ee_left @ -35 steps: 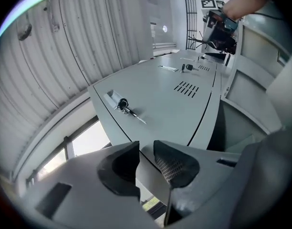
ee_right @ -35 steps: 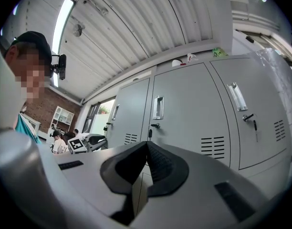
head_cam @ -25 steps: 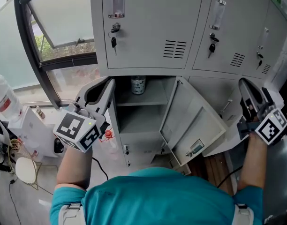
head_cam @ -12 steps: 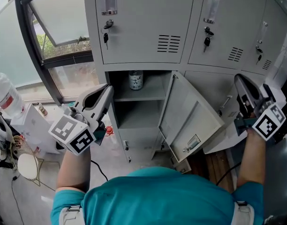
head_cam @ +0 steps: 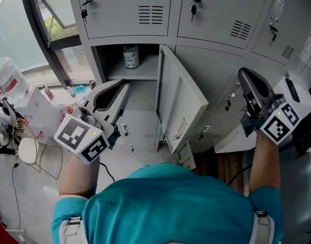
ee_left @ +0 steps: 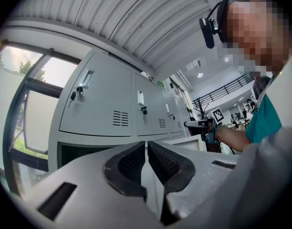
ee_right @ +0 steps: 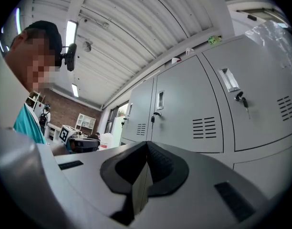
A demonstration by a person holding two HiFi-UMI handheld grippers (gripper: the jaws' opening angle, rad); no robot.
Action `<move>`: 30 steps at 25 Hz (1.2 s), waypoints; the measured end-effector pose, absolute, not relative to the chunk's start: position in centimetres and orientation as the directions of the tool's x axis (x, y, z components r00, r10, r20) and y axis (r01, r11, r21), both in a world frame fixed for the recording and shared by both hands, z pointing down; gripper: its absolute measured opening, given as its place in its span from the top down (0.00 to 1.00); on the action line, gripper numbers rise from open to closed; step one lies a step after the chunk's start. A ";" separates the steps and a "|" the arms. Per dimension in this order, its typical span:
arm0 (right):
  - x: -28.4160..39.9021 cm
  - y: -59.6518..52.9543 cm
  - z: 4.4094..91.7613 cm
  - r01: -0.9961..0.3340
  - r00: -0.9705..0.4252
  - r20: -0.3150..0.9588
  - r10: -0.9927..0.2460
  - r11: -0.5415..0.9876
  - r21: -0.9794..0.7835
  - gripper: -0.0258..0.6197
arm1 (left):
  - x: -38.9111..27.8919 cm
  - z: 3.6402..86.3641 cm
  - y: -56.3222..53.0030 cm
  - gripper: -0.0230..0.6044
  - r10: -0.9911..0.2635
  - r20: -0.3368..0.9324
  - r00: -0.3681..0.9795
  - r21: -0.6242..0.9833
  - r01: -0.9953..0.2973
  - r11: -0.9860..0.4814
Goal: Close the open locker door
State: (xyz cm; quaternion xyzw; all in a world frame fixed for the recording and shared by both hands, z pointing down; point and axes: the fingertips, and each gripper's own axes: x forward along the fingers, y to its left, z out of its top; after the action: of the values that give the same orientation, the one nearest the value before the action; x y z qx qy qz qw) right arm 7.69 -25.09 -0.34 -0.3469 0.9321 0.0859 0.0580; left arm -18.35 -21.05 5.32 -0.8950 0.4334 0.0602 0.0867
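Note:
The grey locker bank fills the top of the head view. One lower door (head_cam: 180, 101) stands swung out to the right of its open compartment (head_cam: 137, 72), where a jar (head_cam: 130, 56) sits on the shelf. My left gripper (head_cam: 122, 85) is shut and empty, just in front of the compartment's lower left and left of the door. In the left gripper view its pads (ee_left: 131, 161) nearly touch, and the door's pale edge (ee_left: 193, 140) shows beyond them. My right gripper (head_cam: 245, 75) is shut on nothing, right of the door and apart from it, before the closed lockers (ee_right: 193, 113).
A window frame (head_cam: 41, 34) runs down the left. Below it stand a white plastic bottle (head_cam: 9, 79), small clutter and a round wire stool (head_cam: 27, 151). Keys hang in the upper locker doors (head_cam: 194, 8). A wooden board (head_cam: 227, 168) lies at the lockers' foot on the right.
The whole locker bank has slid up and left in the head view. My left gripper has moved in closer to the open compartment. The right one has sunk a little. The door still stands open.

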 end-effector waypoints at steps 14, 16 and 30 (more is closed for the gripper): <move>14.7 -19.9 11.9 -0.412 -0.909 -0.005 -0.417 0.896 0.167 0.96 | -0.4 16.0 -14.4 0.91 -0.957 -0.081 0.278 -0.068 -0.960 -0.273; 15.1 -19.3 13.3 -0.393 -0.917 0.006 -0.398 0.908 0.148 0.96 | 0.5 17.8 -14.9 0.83 -0.977 -0.042 0.210 -0.098 -0.974 -0.205; 17.7 -18.2 16.6 -0.347 -0.934 0.051 -0.354 0.932 0.107 0.96 | 0.5 20.3 -17.0 0.78 -1.000 -0.014 0.009 -0.219 -0.976 -0.006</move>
State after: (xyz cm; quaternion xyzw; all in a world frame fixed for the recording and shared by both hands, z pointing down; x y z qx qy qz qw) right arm 17.71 -18.18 16.65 -0.1785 0.9821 0.0482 -0.0348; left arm 0.49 -17.03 20.25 -0.7054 0.7001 -0.0726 0.0833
